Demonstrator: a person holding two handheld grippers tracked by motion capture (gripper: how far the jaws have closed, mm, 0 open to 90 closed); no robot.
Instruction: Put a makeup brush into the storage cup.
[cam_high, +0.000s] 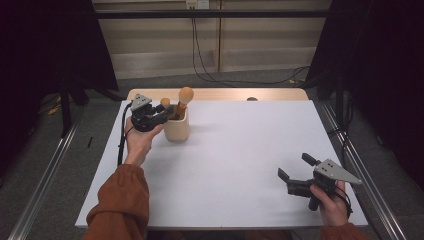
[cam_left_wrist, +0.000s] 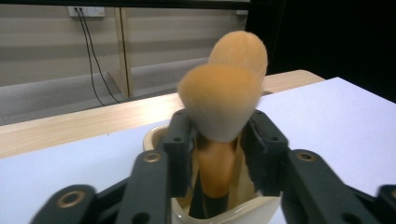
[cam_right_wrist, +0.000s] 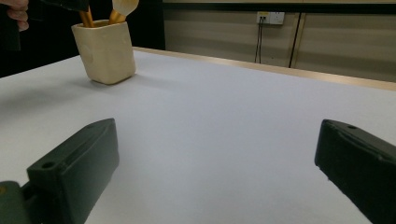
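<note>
Brush (cam_left_wrist: 218, 116) stood head-up in cream cup (cam_high: 177, 127) at desk (cam_high: 240, 155) far-left; left gripper (cam_left_wrist: 217, 154) fingers parted narrowly beside handle, apparently not pressing, likely release. Right gripper (cam_high: 296, 171) fingers spread wide, empty, parked clear.

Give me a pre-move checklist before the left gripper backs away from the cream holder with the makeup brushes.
1. Left gripper jaws off the nearer orange-handled brush: ok, small gaps show on both sides of its handle.
2. Nearer brush standing inside the cream ceramic holder: ok, handle goes down into it.
3. Second orange brush seated in the holder: ok, leaning, head above the rim.
4. Holder upright on the white table sheet: ok.
5. Brush base touching the holder's bottom: cannot tell, hidden.
6. Right gripper out of the way: ok, open, apart at the near right corner.
</note>
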